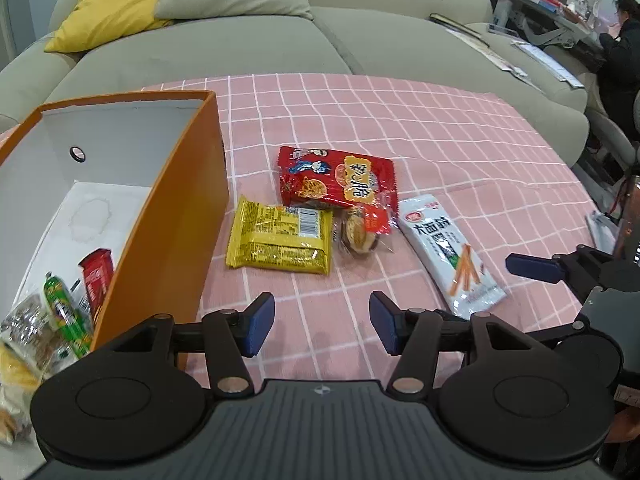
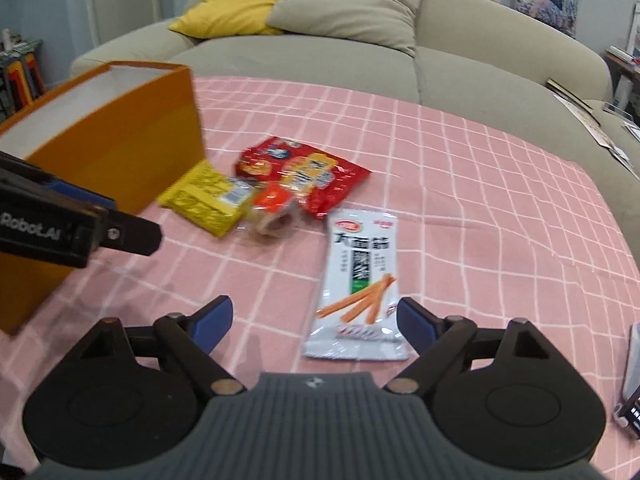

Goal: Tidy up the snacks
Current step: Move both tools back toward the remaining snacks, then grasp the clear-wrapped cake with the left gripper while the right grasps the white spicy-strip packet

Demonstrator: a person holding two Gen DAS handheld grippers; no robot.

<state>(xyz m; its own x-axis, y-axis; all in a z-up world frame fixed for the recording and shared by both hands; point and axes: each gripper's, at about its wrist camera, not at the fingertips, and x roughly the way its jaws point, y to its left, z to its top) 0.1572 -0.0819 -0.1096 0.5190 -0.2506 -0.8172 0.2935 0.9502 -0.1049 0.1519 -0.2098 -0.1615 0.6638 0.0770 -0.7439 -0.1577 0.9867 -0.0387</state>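
Observation:
On the pink checked cloth (image 1: 440,128) lie a yellow packet (image 1: 280,240), a red packet (image 1: 336,178), a small clear-wrapped biscuit (image 1: 358,232) and a white packet with orange sticks (image 1: 450,252). An orange box (image 1: 176,216) stands at the left, with several snacks (image 1: 60,316) inside. My left gripper (image 1: 322,328) hovers open over bare cloth, just short of the yellow packet. My right gripper (image 2: 316,320) is open above the near end of the white packet (image 2: 360,284), touching nothing. The orange box (image 2: 120,160), yellow packet (image 2: 208,198) and red packet (image 2: 300,176) lie beyond it.
A grey-green sofa (image 1: 248,44) with a yellow cushion (image 1: 116,0) runs behind the table. A person (image 1: 620,48) sits at a cluttered desk at far right. Papers (image 1: 500,56) lie on the sofa arm. A dark device (image 2: 632,384) lies at the right edge of the cloth.

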